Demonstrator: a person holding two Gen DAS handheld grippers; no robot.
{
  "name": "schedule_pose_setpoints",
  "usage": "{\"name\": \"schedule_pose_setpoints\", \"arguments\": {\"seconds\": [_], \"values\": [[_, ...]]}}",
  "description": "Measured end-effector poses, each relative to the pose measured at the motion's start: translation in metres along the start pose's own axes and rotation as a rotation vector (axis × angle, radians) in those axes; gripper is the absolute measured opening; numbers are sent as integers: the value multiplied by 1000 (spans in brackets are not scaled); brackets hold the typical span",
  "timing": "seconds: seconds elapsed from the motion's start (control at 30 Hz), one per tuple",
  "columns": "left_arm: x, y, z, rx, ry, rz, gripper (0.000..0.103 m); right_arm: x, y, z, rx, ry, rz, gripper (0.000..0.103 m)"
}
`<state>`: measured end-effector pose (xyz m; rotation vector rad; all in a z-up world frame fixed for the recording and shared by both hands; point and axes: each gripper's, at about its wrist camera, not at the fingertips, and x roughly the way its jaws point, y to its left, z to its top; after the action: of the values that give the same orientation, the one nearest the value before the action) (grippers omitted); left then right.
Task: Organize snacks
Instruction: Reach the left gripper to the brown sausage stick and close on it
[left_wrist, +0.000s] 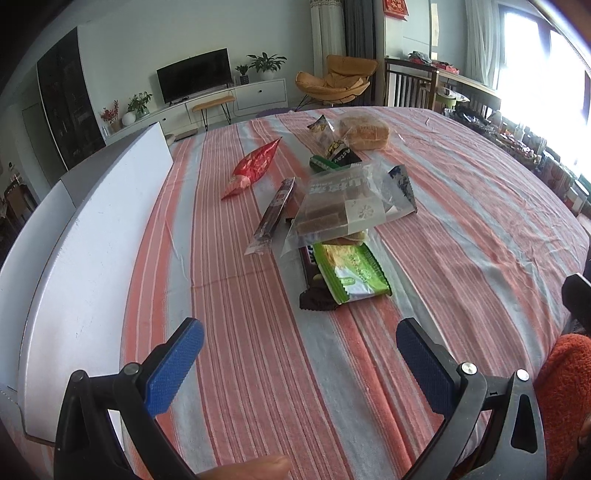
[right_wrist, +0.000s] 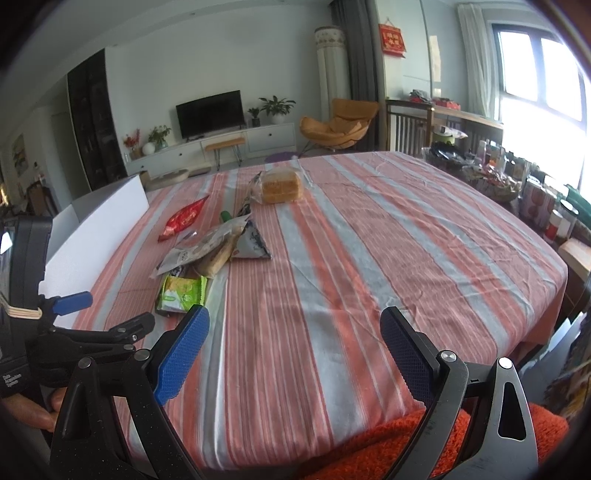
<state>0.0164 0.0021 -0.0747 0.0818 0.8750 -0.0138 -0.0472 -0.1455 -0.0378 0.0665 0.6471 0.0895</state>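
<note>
A heap of snacks lies mid-table. In the left wrist view a green biscuit packet (left_wrist: 352, 271) sits nearest, over a dark brown bar (left_wrist: 312, 291). Behind it lie a clear bag of brown cakes (left_wrist: 332, 206), a long dark stick pack (left_wrist: 275, 214), a red pouch (left_wrist: 255, 168) and wrapped bread (left_wrist: 364, 131). My left gripper (left_wrist: 299, 354) hovers open just short of the green packet, holding nothing. My right gripper (right_wrist: 295, 343) is open over bare cloth, right of the heap. The right wrist view shows the green biscuit packet (right_wrist: 181, 291), the wrapped bread (right_wrist: 280, 188) and the left gripper (right_wrist: 107, 314).
A white open box (left_wrist: 92, 236) stands along the table's left edge; its wall (right_wrist: 99, 236) appears in the right wrist view too. The striped tablecloth (right_wrist: 351, 258) covers the round table. An orange sleeve (left_wrist: 565, 387) is at the near right. Cluttered shelves stand beyond the right edge.
</note>
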Motion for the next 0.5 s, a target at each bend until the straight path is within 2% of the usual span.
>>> {"name": "schedule_pose_setpoints", "arguments": {"seconds": [0.13, 0.5], "values": [[16, 0, -4, 10, 44, 29, 103, 1, -1, 0, 3, 9, -1, 95], [38, 1, -16, -6, 132, 13, 103, 4, -3, 1, 18, 26, 6, 95]]}}
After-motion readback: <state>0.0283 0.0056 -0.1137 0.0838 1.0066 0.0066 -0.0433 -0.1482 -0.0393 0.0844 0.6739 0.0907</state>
